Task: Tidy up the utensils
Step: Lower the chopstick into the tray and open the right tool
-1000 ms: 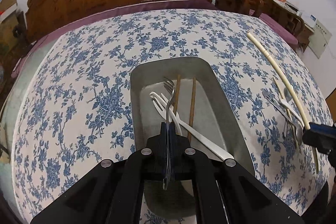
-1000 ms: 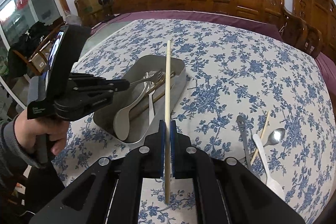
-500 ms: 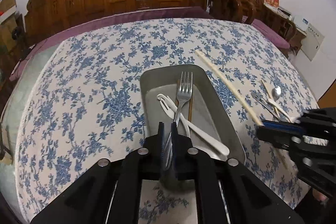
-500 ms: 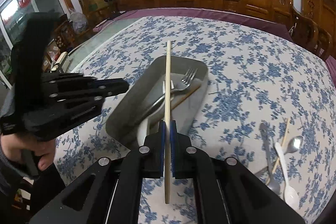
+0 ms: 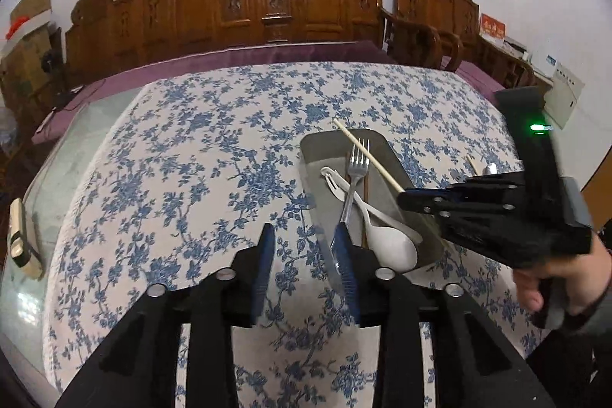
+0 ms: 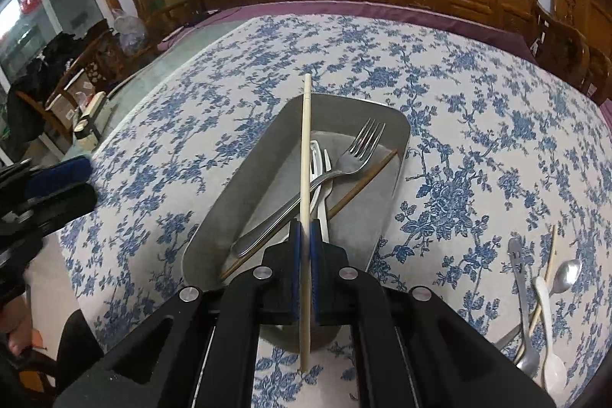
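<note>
Chopstick [image 6: 305, 155] tail beneath right claw [image 6: 305, 270]; spoon [image 5: 390, 243] bowl half-hidden

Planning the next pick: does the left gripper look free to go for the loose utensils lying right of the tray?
Probably not directly. The left gripper is open and empty, but the right gripper, holding the pale chopstick over the tray, sits between it and the loose utensils.
</note>
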### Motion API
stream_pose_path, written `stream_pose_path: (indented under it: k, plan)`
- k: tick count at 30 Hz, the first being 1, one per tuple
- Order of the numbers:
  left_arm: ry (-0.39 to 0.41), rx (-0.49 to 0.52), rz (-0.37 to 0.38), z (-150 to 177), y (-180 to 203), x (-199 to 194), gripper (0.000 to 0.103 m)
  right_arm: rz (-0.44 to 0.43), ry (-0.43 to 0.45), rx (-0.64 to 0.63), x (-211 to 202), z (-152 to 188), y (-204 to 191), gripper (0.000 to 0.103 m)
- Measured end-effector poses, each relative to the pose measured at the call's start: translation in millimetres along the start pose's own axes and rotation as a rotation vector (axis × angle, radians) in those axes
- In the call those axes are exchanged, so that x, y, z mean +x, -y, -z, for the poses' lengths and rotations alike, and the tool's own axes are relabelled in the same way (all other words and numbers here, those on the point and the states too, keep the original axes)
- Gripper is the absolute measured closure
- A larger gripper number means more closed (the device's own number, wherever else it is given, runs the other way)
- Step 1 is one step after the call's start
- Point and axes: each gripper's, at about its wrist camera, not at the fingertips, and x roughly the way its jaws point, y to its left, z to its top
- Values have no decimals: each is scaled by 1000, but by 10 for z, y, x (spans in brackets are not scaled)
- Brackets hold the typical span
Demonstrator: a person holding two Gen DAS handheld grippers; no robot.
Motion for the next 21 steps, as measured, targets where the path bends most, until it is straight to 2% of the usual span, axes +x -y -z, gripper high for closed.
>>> stream_pose_path:
  k: [2,7,16,19,21]
  plan:
    - [12,-6,9,16,-15,-56,50,4,-9,10,55,-15,3,97]
    - [54,-1,-2,20,-23,-207,32,27,-35,6,202,-23,-32,97]
    - [63,-2,-13,41,-72,-241,30,26,-41,13,284,-43,-49,97]
    - [63,4,-19,62,-79,-230,20,16,-24,12,249,-57,-59,96]
    - [61,9,-20,78,-77,-214,20,8,-8,-3,207,-67,-77,96]
